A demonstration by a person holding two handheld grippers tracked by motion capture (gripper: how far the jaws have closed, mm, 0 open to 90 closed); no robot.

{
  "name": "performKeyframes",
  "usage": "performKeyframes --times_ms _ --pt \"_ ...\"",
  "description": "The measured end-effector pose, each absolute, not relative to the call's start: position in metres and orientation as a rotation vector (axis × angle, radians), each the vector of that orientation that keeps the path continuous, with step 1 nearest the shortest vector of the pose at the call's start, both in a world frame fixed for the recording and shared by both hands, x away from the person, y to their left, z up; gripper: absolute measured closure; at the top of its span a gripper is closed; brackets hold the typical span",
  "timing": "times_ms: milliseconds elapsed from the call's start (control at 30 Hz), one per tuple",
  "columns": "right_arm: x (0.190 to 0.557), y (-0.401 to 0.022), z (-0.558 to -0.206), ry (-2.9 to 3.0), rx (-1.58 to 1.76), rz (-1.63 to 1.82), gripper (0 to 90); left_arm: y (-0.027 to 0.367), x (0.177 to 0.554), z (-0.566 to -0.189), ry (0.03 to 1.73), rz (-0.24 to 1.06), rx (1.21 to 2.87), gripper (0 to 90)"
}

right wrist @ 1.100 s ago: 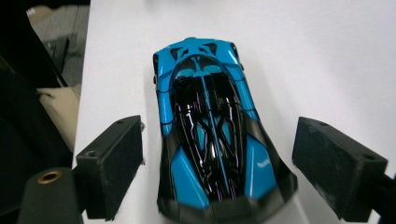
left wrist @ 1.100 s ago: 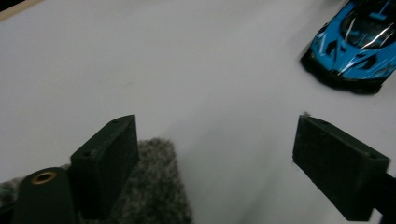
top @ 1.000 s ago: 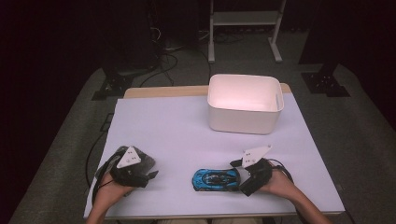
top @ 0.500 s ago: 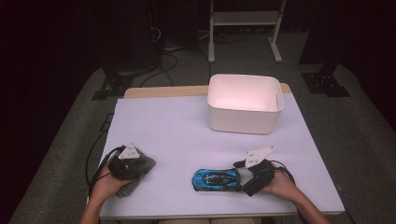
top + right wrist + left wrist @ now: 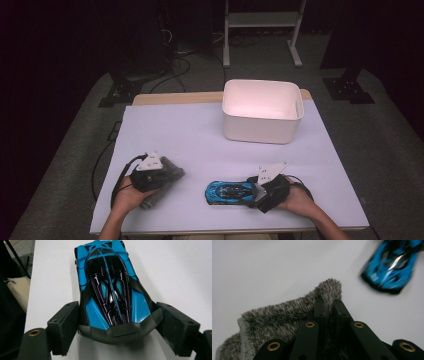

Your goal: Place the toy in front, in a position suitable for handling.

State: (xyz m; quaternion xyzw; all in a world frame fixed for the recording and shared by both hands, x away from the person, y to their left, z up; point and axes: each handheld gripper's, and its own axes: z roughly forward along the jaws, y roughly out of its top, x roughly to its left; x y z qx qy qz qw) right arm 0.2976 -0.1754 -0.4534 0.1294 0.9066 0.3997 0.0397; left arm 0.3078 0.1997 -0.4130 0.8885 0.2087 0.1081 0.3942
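A grey fuzzy cloth point(image 5: 169, 176) lies at the table's front left, and my left gripper point(image 5: 161, 172) is shut on it. In the left gripper view the two jaws point(image 5: 329, 302) stand together with a fold of the cloth point(image 5: 282, 315) pinched between them. A blue and black toy car point(image 5: 227, 191) rests on the table at the front middle, also blurred in the left gripper view point(image 5: 392, 270). My right gripper point(image 5: 256, 192) sits at the car's right end. Its jaws have just been closing, and its pads point(image 5: 66, 325) touch both sides of the car point(image 5: 110, 290).
A white plastic bin point(image 5: 260, 129) stands at the back right of the white table point(image 5: 190, 135). A metal stand point(image 5: 260, 20) and cables lie on the dark floor behind. The table's front edge runs just under both hands.
My left gripper has closed on the grey cloth and shifted a little to the right with it. The right gripper's jaws have narrowed onto the car, which has stayed in place.
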Motion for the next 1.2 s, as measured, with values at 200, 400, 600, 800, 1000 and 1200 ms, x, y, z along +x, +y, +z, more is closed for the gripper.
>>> performKeyframes --times_ms 200,400,600,800,1000,1200 --pt "0.296 -0.175 -0.455 2.768 0.369 1.2 19.4 0.139 0.306 -0.419 0.345 0.158 2.312 83.8" --pt "0.294 -0.174 -0.456 2.756 0.374 1.187 18.8 0.107 0.31 -0.427 0.273 0.046 2.294 84.1" --pt "0.293 -0.173 -0.457 2.742 0.367 1.183 18.4 0.082 0.308 -0.422 0.193 -0.022 2.281 84.0" --pt "0.292 -0.172 -0.457 2.737 0.34 1.158 18.4 0.096 0.308 -0.427 0.217 -0.034 2.278 83.8" --pt "0.29 -0.171 -0.457 2.725 0.321 1.125 19.5 0.126 0.305 -0.434 0.282 -0.012 2.287 83.6" --pt "0.29 -0.172 -0.458 2.724 0.327 1.129 19.6 0.139 0.309 -0.437 0.33 0.012 2.294 83.3"
